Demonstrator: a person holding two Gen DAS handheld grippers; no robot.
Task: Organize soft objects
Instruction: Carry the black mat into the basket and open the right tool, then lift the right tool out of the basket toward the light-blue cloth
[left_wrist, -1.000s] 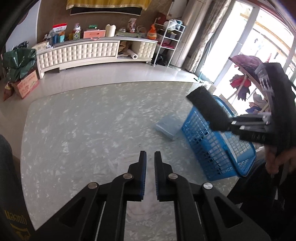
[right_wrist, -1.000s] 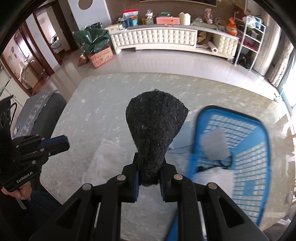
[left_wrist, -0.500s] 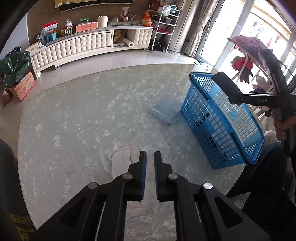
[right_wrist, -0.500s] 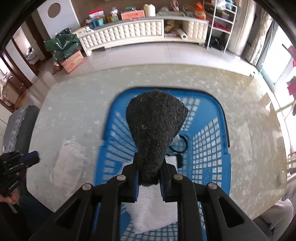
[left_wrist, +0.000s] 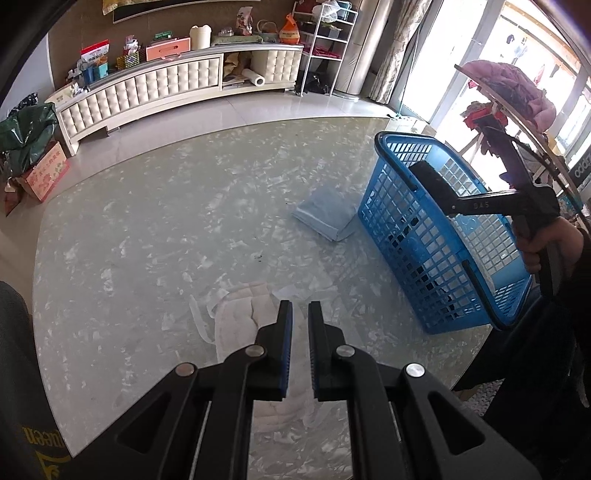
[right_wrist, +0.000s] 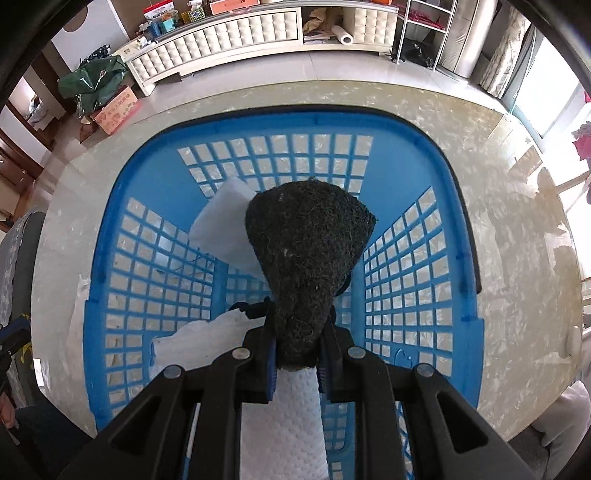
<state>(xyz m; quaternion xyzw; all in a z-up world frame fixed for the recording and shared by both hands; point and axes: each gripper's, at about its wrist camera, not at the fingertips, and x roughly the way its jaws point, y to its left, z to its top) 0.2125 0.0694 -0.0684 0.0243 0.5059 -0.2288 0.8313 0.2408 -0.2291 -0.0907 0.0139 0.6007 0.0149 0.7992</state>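
My right gripper (right_wrist: 297, 325) is shut on a black fibrous pad (right_wrist: 310, 240) and points down into the blue plastic basket (right_wrist: 436, 206). Under the pad, white cloths (right_wrist: 199, 343) and a pale sponge-like piece (right_wrist: 225, 229) lie in the basket. In the left wrist view the same pad (left_wrist: 430, 181) hangs just inside the basket (left_wrist: 417, 236), with a hand on the right gripper (left_wrist: 452, 206). With nothing between its fingers, my left gripper (left_wrist: 300, 306) is shut. It hovers over a white quilted cloth (left_wrist: 240, 306) on the marble table. A folded light-blue cloth (left_wrist: 325, 218) lies beside the basket.
The basket stands near the right edge of the round marble table (left_wrist: 147, 221). A dark cord-like item (right_wrist: 251, 308) lies in the basket. Beyond the table are a white padded cabinet (left_wrist: 166, 85), a metal shelf (left_wrist: 325, 40) and a clothes rack (left_wrist: 517, 88) by the window.
The right gripper carried the black pad from beside the basket to over it and then lower inside it. The left gripper drifted a little forward over the white cloth and stayed shut.
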